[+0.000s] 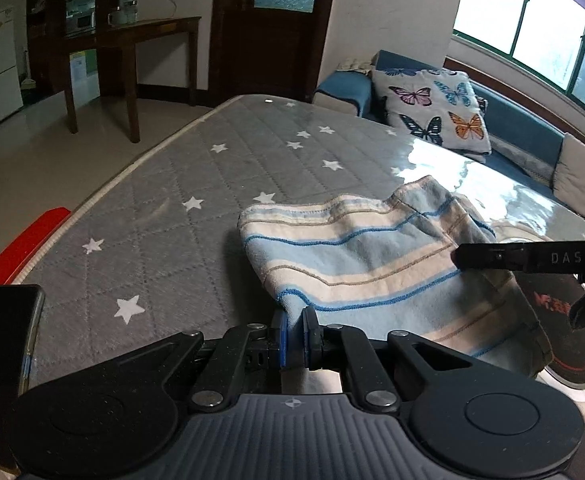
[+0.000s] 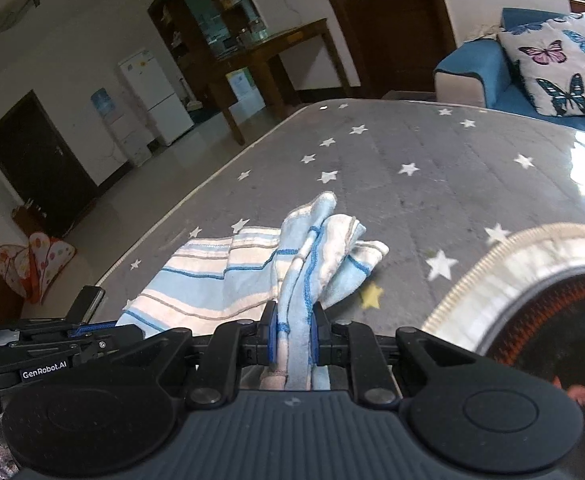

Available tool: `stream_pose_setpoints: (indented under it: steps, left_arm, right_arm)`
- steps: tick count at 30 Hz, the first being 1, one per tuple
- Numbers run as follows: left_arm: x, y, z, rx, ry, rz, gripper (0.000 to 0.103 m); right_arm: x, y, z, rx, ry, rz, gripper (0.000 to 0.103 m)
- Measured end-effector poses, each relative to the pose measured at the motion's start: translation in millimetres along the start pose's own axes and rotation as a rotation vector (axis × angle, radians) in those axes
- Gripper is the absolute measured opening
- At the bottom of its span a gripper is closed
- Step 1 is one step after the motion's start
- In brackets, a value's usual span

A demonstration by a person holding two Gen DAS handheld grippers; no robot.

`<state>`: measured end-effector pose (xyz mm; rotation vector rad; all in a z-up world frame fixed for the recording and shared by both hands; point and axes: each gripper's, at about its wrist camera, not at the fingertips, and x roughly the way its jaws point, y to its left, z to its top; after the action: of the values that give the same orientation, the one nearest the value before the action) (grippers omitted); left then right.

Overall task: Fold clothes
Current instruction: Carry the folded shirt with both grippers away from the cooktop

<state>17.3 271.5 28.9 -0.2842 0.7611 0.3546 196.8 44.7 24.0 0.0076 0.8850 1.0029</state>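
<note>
The left tool [image 1: 293,334] is clamped on a corner of the light blue and cream striped towel [image 1: 364,256], whose cloth spreads ahead and to the right of its blue pads, partly lifted above the grey star-patterned quilted bench [image 1: 164,184]. The right tool [image 2: 293,334] is clamped on a bunched fold of the same towel [image 2: 228,276], which runs between its pads and drapes ahead and to the left onto the bench [image 2: 432,148]. Just right of this tool lies a round mat with a cream ribbed rim [image 2: 488,256].
</note>
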Motion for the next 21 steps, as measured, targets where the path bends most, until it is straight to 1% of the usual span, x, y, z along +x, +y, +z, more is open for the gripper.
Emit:
stream_pose_setpoints:
  steps: [4, 11, 12, 13, 14, 17, 19, 20, 21]
  left_arm:
    - [8.6, 1.1, -0.2, -0.004, 0.016, 0.017, 0.008]
    - [13.5, 1.3, -2.8, -0.002, 0.031, 0.033, 0.008]
    - [13.3, 0.2, -3.4, -0.002, 0.034, 0.034, 0.009]
    - [14.3, 0.8, -4.1, -0.004, 0.038, 0.034, 0.009]
    - [14.6, 0.4, -4.8, -0.004, 0.041, 0.037, 0.012]
    - [17.2, 1.9, -7.3, -0.015, 0.052, 0.051, 0.015]
    - [17.8, 3.7, -7.7, -0.018, 0.052, 0.054, 0.021]
    - [17.5, 4.1, -7.6, -0.019, 0.051, 0.067, 0.034]
    - [17.3, 5.1, -7.3, -0.021, 0.048, 0.082, 0.045]
  right_arm:
    - [13.5, 0.2, 6.4, -0.011, 0.017, -0.005, 0.014]
    - [26.0, -5.6, 7.1, -0.004, 0.039, -0.014, 0.015]
    - [27.2, -6.2, 6.7, -0.002, 0.044, -0.017, 0.016]
    - [29.9, -7.1, 7.2, 0.000, 0.053, -0.022, 0.019]
    - [30.5, -7.8, 6.4, 0.005, 0.055, -0.027, 0.023]
    - [31.0, -10.2, 5.1, 0.011, 0.055, -0.041, 0.025]
    - [28.5, -9.8, 5.1, 0.011, 0.049, -0.048, 0.025]
    - [27.0, -8.9, 4.9, 0.007, 0.047, -0.052, 0.025]
    - [25.0, -7.2, 4.9, 0.001, 0.042, -0.061, 0.025]
